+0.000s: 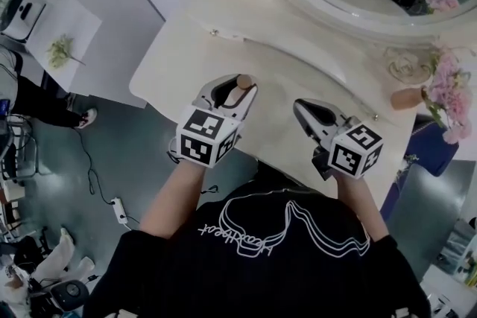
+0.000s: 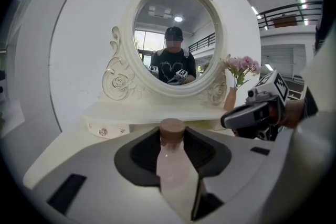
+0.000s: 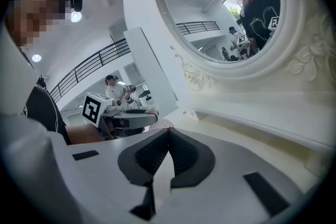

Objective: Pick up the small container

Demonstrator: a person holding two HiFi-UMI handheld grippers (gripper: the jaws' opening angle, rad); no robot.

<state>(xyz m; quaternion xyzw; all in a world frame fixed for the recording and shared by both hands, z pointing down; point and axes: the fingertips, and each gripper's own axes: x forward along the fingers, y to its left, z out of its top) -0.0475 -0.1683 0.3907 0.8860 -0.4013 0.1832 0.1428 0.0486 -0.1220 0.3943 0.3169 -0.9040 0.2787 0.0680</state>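
Gripping the small container [image 2: 173,165] with the left gripper [image 1: 237,88]: jaws partway closed, pads pressed on either side of the pale pink body, round brown cap poking out beyond the jaw tips. Lying lengthwise along the jaws rather than standing upright. Held over the near middle of the cream dressing table [image 1: 298,59], probably lifted clear of the top, though hard to confirm from the head view.

Nothing in the right gripper [image 1: 301,108]: jaws brought together, tips touching, no object between them. Hovering above the table to the right of the left gripper, near it but apart from it and from the container.

Behind both, along the table's back edge, a large oval mirror [image 2: 168,39] in a carved cream frame with scrollwork at its lower corners. At the far right, beside the mirror frame, a small brown vase [image 1: 408,97] of pink flowers [image 1: 447,93], well apart from the container.
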